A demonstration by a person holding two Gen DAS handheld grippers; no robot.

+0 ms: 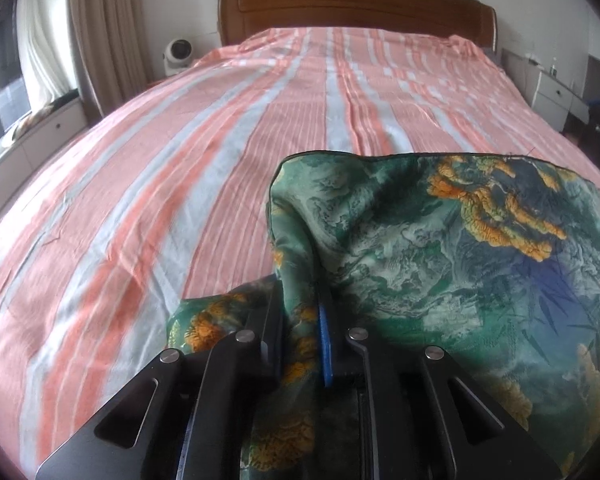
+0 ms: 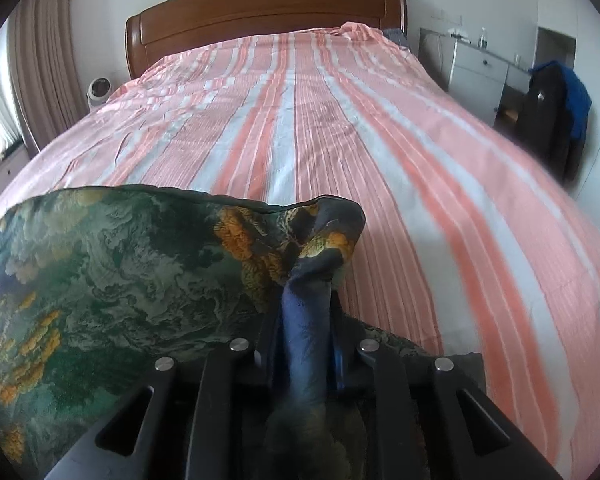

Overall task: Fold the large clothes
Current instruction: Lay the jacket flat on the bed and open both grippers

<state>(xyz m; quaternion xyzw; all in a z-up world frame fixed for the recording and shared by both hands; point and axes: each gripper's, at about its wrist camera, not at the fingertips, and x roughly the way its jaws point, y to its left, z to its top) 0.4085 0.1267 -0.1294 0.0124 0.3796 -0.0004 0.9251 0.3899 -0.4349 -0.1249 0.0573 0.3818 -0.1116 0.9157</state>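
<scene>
Over the striped bed [image 1: 180,168], I am clamping both the left gripper [image 1: 300,312] and right gripper [image 2: 306,308] onto bunched corners of the green printed garment [image 1: 440,248], hanging light, slippery and limp toward six o'clock.

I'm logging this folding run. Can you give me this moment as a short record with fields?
surface: bed with pink and white striped sheet
garment: green printed cloth with orange patches
left gripper: shut on a bunched edge of the cloth
right gripper: shut on another bunched edge
cloth state: stretched between both grippers above the sheet
background: wooden headboard
</scene>
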